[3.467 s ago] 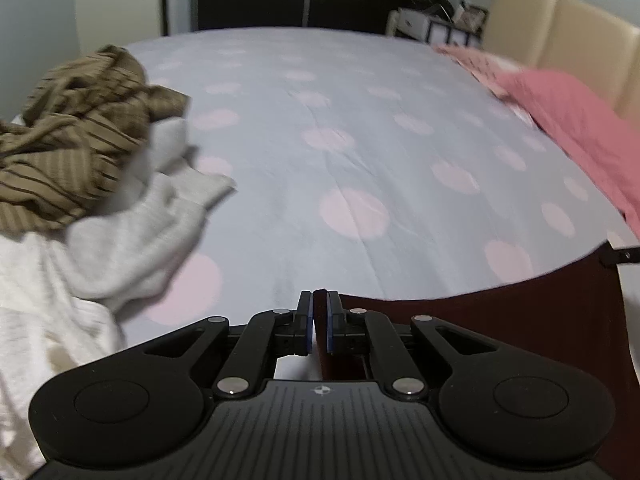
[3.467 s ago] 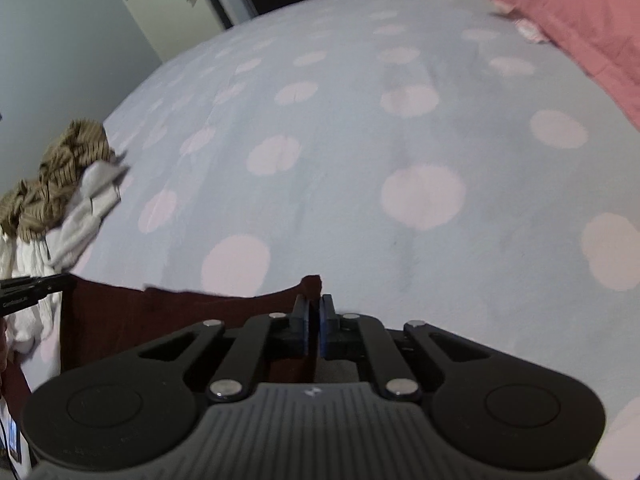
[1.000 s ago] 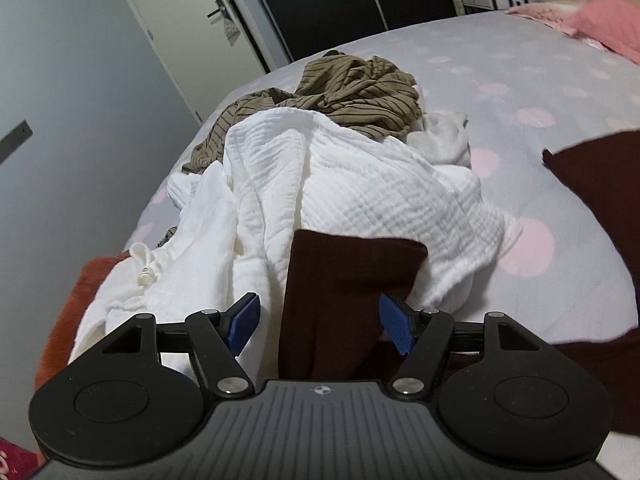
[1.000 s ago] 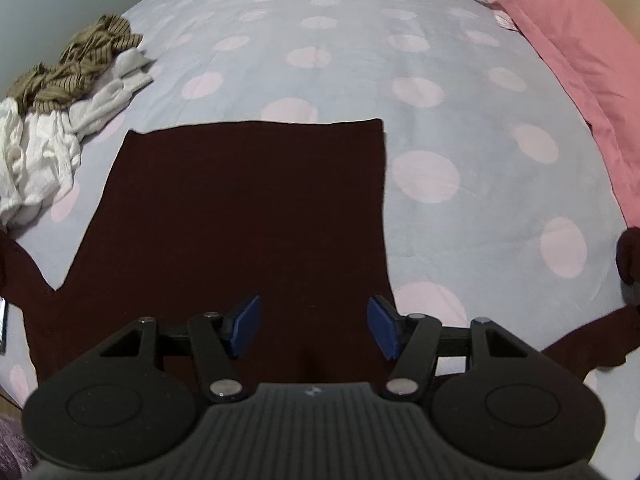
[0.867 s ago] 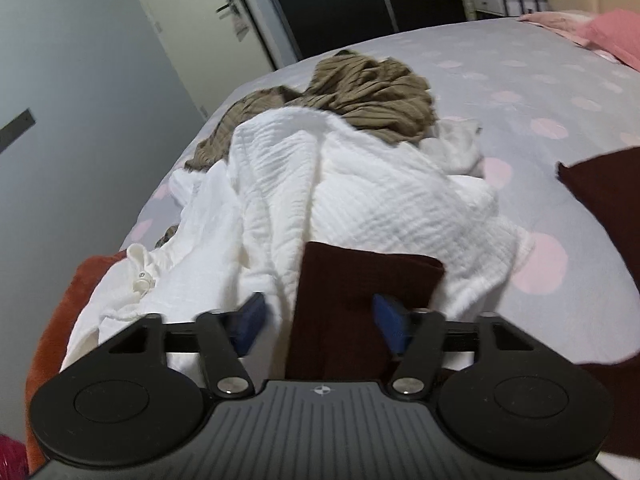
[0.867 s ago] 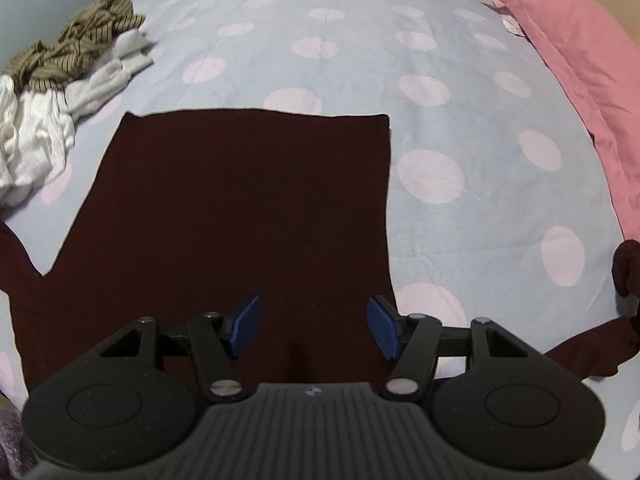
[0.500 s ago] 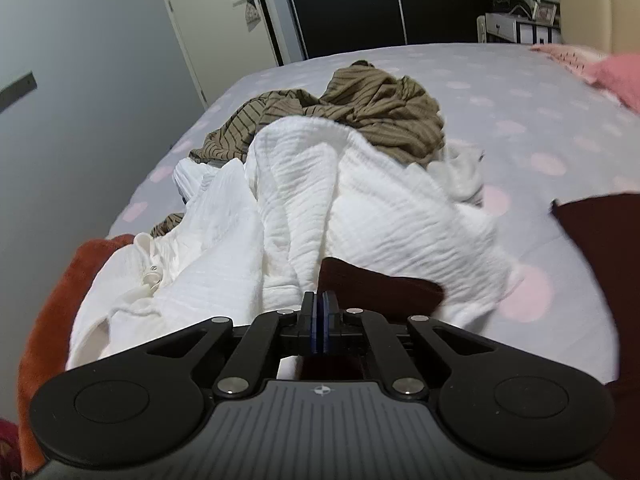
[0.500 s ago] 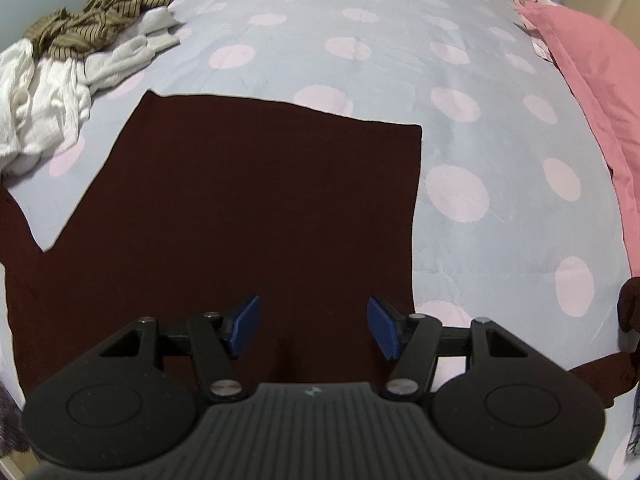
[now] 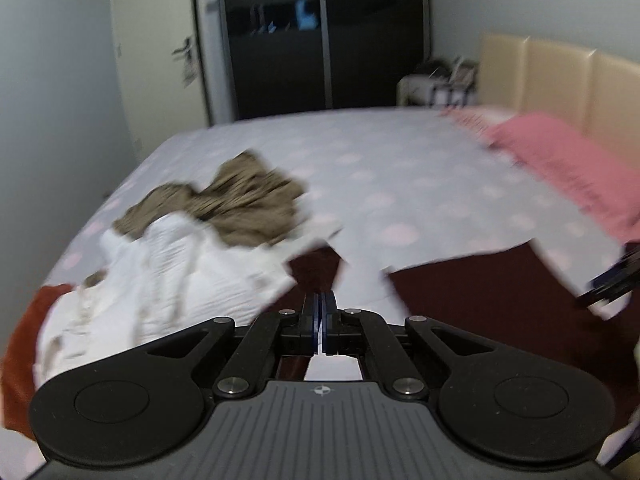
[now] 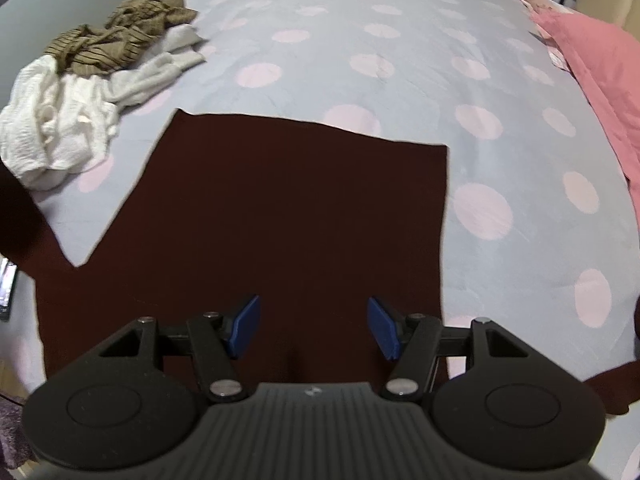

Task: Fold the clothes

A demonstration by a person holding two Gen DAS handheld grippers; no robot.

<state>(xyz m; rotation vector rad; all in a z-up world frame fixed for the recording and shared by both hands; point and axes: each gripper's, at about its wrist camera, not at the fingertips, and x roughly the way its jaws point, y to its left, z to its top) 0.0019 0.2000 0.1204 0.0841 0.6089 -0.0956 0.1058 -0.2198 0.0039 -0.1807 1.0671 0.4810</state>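
My left tongs and right tongs are matte black, with blue pads, silver screws and ribbed housings.

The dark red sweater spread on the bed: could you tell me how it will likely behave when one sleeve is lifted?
The dark red sweater lies flat and thin, so it is probably floppy. The sleeve pinched in the left gripper would likely trail limp. On the smooth bedsheet the body may drag along.
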